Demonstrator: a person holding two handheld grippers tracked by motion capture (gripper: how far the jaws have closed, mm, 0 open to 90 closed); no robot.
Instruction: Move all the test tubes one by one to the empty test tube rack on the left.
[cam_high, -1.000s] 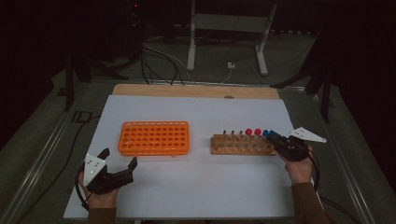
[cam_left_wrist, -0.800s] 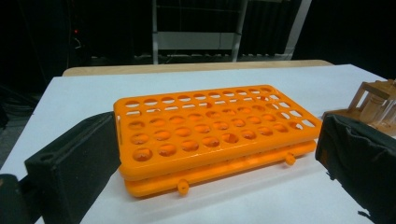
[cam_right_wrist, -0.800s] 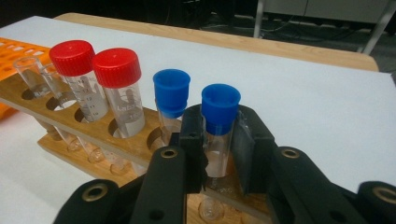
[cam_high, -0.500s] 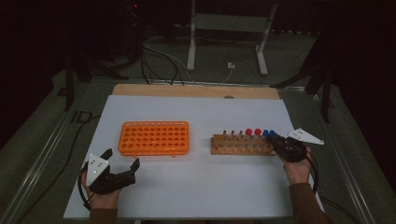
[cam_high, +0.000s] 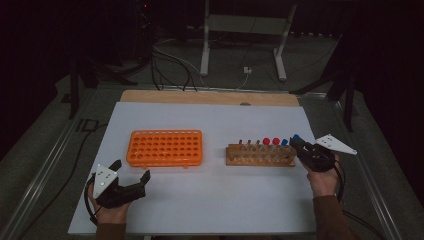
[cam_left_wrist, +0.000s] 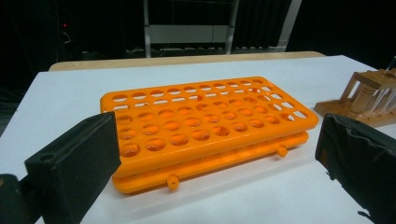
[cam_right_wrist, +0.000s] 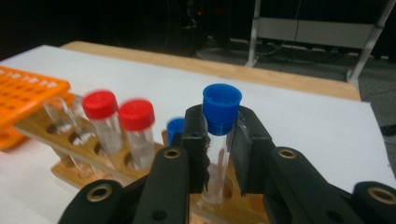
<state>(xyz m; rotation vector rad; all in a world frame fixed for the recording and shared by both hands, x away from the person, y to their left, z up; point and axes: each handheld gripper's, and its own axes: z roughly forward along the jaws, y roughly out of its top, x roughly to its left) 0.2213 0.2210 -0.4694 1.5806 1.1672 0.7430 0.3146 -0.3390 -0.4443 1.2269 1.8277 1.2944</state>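
Observation:
An orange tube rack (cam_high: 165, 148) (cam_left_wrist: 205, 128) with empty holes lies left of centre on the white table. A wooden rack (cam_high: 260, 156) (cam_right_wrist: 70, 172) to its right holds clear tubes, two with red caps (cam_right_wrist: 100, 104), one with a blue cap (cam_right_wrist: 175, 127). My right gripper (cam_high: 300, 145) (cam_right_wrist: 219, 135) is at the wooden rack's right end, shut on a blue-capped tube (cam_right_wrist: 221, 108) (cam_high: 296, 137) that stands upright between its pads. My left gripper (cam_high: 131, 176) (cam_left_wrist: 215, 158) is open near the table's front left, pointing at the orange rack, with nothing between its jaws.
The white table top (cam_high: 215, 120) ends in a wooden strip (cam_high: 210, 97) at the far edge. Cables (cam_high: 170, 62) and a metal stand (cam_high: 240, 30) lie on the floor beyond. Bare table stretches between the racks and the front edge.
The right gripper has drawn slightly right and toward the person with the blue-capped tube. The left gripper has shifted a little nearer the front edge.

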